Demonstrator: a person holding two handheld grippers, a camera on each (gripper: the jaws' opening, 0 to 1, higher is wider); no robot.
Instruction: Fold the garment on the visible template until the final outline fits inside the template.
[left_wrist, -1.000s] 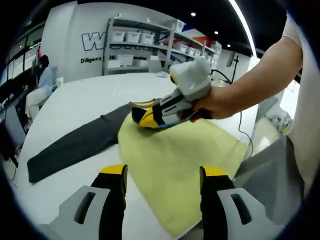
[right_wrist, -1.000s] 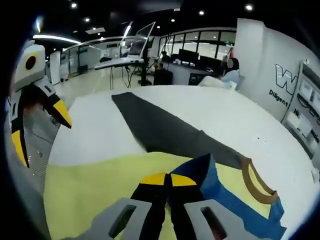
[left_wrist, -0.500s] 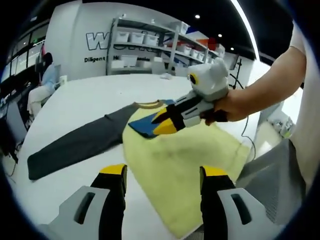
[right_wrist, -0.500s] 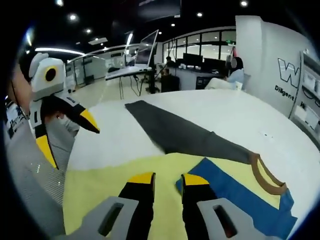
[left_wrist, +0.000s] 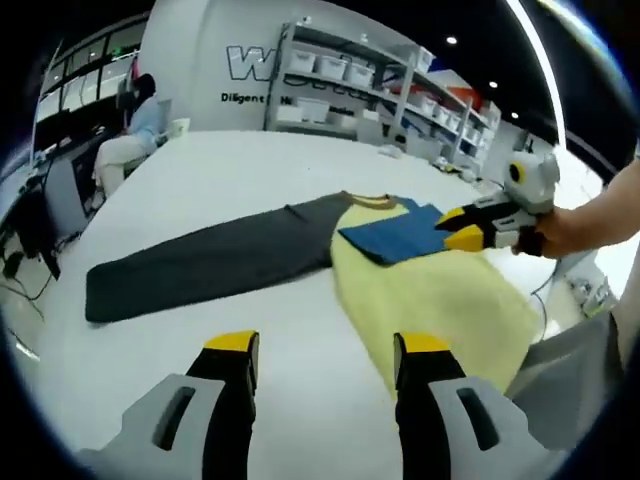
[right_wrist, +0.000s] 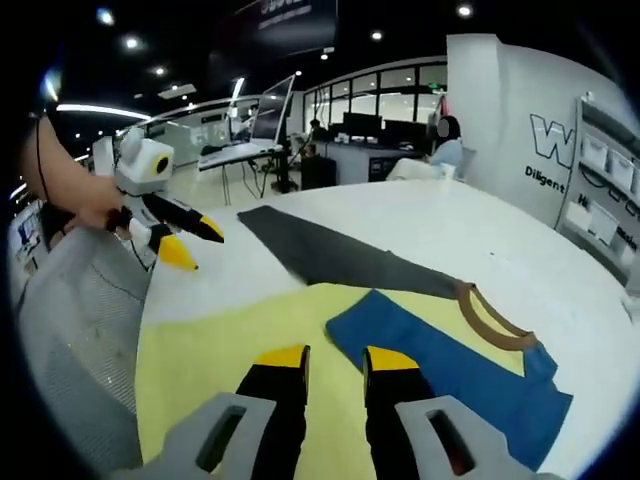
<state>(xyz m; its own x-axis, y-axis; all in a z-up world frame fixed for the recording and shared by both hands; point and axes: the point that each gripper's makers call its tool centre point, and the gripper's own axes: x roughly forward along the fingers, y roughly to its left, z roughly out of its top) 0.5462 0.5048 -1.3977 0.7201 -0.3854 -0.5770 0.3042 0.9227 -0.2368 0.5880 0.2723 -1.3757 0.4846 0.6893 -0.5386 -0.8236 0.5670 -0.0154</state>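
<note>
Garment (left_wrist: 400, 270): flat on the white table (left_wrist: 220, 165). Yellow body, a blue sleeve (left_wrist: 395, 235) laid across its upper part, a brown collar (left_wrist: 368, 201), and one dark grey sleeve (left_wrist: 200, 265) stretched out unfolded. No separate template outline can be made out on the table.

Left gripper (left_wrist: 325, 345): fingers apart, holding nothing, raised over bare table. The grey sleeve lies ahead of the fingers and crosswise to them, its long axis running from the free cuff ahead-left to the shoulder ahead-right. The yellow body lies ahead-right, its near edge just beside the right finger (left_wrist: 420, 345).

Right gripper (right_wrist: 325, 358): fingers apart, a narrow gap between them, holding nothing, over the yellow body. In the right gripper view the blue sleeve (right_wrist: 450, 365) lies just ahead-right of the fingers; the grey sleeve (right_wrist: 335, 255) runs away from the collar (right_wrist: 495, 315) toward far-left, well beyond the fingertips.

Bearing on the next fold (judgement): the grey sleeve is the part left to bring in. Its cuff end lies nearer the left gripper; its shoulder end lies nearer the right. A grasp near the cuff by the left fingers, carried rightward along the sleeve's axis onto the body, looks the shorter path.
</note>
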